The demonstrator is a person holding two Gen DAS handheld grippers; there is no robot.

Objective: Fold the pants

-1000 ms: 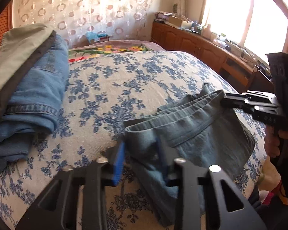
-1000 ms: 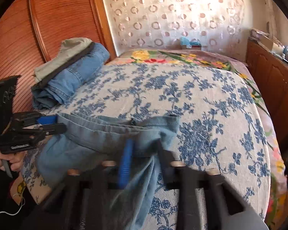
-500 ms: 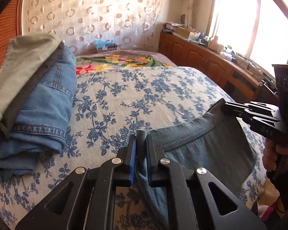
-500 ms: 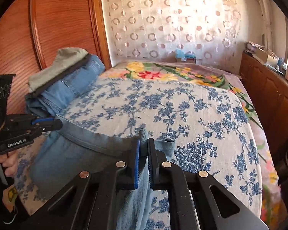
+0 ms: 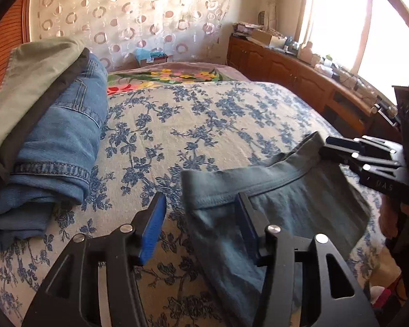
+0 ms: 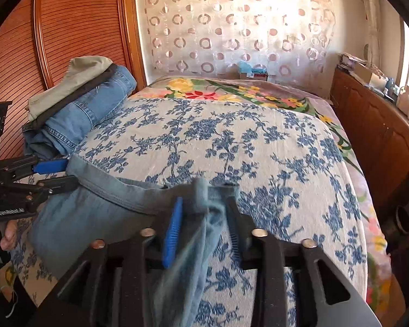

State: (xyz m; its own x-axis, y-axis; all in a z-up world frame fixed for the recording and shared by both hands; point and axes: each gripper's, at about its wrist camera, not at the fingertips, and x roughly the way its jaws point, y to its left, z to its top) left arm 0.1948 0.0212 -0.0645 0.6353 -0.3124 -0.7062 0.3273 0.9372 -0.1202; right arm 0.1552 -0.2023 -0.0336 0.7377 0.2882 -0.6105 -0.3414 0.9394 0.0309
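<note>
The pants (image 5: 272, 204) are a faded grey-blue, soft and washed-looking, with a stitched waistband (image 5: 248, 190) running along their upper edge. They lie crumpled at the near edge of the bed (image 5: 204, 125), waistband facing the bed's middle and slightly raised, the rest of the cloth drooping over the bed's edge toward the viewer. From the right wrist view the pants (image 6: 101, 212) look bunched, with one corner of the waistband standing up in a fold (image 6: 204, 199).
</note>
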